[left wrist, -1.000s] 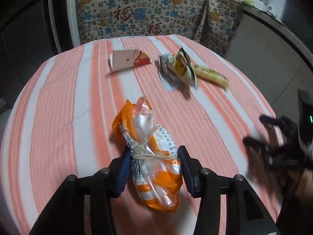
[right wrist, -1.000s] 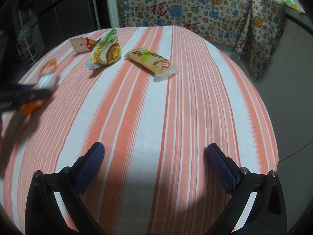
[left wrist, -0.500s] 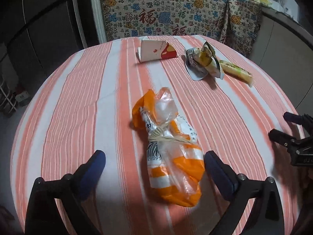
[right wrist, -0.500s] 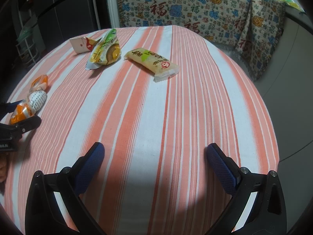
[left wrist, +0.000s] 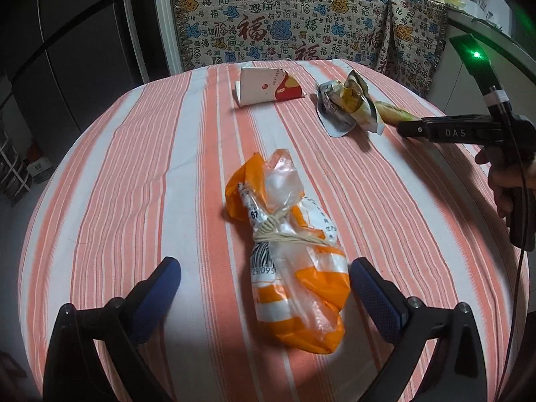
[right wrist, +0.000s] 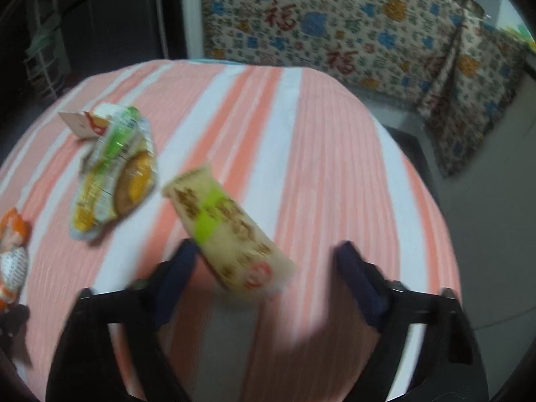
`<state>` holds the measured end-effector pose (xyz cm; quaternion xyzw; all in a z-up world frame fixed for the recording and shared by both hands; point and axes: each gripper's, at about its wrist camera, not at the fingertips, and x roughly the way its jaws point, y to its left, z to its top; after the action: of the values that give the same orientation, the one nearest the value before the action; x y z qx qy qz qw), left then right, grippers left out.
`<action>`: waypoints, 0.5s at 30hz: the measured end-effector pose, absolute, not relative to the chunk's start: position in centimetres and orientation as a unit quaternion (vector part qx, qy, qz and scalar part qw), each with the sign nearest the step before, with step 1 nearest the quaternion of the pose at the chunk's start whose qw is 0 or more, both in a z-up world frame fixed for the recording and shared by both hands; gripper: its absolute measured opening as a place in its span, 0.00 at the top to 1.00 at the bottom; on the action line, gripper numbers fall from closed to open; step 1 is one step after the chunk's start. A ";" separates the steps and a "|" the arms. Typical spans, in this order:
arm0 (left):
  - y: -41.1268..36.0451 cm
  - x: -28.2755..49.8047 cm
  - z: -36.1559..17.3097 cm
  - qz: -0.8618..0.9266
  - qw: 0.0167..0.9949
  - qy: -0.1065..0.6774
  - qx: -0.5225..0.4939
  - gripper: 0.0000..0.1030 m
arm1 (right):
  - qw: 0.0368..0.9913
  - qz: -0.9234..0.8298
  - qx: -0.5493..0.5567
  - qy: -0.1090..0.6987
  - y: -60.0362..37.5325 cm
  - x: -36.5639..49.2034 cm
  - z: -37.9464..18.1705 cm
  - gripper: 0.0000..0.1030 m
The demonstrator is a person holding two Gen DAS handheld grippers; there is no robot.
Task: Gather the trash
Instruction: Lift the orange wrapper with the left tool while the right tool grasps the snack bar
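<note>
An orange-and-white plastic bag (left wrist: 288, 258), tied with a rubber band, lies on the striped tablecloth (left wrist: 140, 181). My left gripper (left wrist: 264, 278) stands wide open around its lower half, pads clear of it. In the right wrist view, a yellow-and-green snack bar wrapper (right wrist: 227, 231) lies between the jaws of my right gripper (right wrist: 268, 254). Those jaws are closing, with a gap left on the right side. One of the right gripper's fingers (left wrist: 415, 128) shows beside the bar in the left wrist view. The picture is blurred.
A white-and-red carton (left wrist: 268, 87) and a crumpled green-yellow wrapper (left wrist: 348, 107) lie toward the far side of the table. A patterned cloth (left wrist: 301, 23) hangs behind. The table's round edge (right wrist: 435, 201) drops off to the right. A hand (left wrist: 506, 181) holds the right gripper.
My left gripper let go of the orange bag and opened wide; the bag stays on the table. My right gripper moved forward to the snack bar and its jaws narrowed around it.
</note>
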<state>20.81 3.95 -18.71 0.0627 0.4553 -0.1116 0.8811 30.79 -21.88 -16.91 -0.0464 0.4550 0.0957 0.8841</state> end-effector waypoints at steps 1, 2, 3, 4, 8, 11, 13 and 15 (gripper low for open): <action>3.9 20.8 -18.7 -0.111 0.881 0.455 0.063 0.00 | 0.884 0.088 -0.044 0.457 -21.8 30.4 -16.8 0.62; 4.1 20.8 -18.8 -0.111 0.881 0.455 0.063 0.00 | 0.884 0.084 -0.042 0.457 -21.9 29.9 -16.8 0.63; 4.0 20.8 -18.7 -0.111 0.881 0.455 0.063 0.00 | 0.885 0.078 -0.043 0.457 -21.9 29.0 -16.9 0.64; 4.0 20.8 -18.7 -0.111 0.881 0.455 0.063 0.00 | 0.886 0.072 -0.044 0.456 -21.8 28.1 -16.8 0.65; 4.1 20.8 -18.8 -0.111 0.881 0.456 0.063 0.00 | 0.887 0.048 -0.017 0.460 -21.4 22.3 -16.7 0.66; 4.0 20.8 -18.7 -0.115 0.880 0.456 0.065 0.00 | 0.888 0.060 0.002 0.456 -19.9 17.6 -16.5 0.63; 4.2 20.3 -18.7 -0.129 0.876 0.458 0.075 0.00 | 0.887 0.084 0.015 0.454 -18.8 15.4 -16.3 0.61; 5.0 19.8 -18.6 -0.142 0.869 0.467 0.084 0.00 | 0.881 0.113 0.026 0.459 -18.1 13.8 -16.1 0.60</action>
<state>19.82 4.97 -18.58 0.0844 0.4668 -0.1419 0.8688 13.82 -18.06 -16.06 0.0258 0.4588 0.1126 0.8810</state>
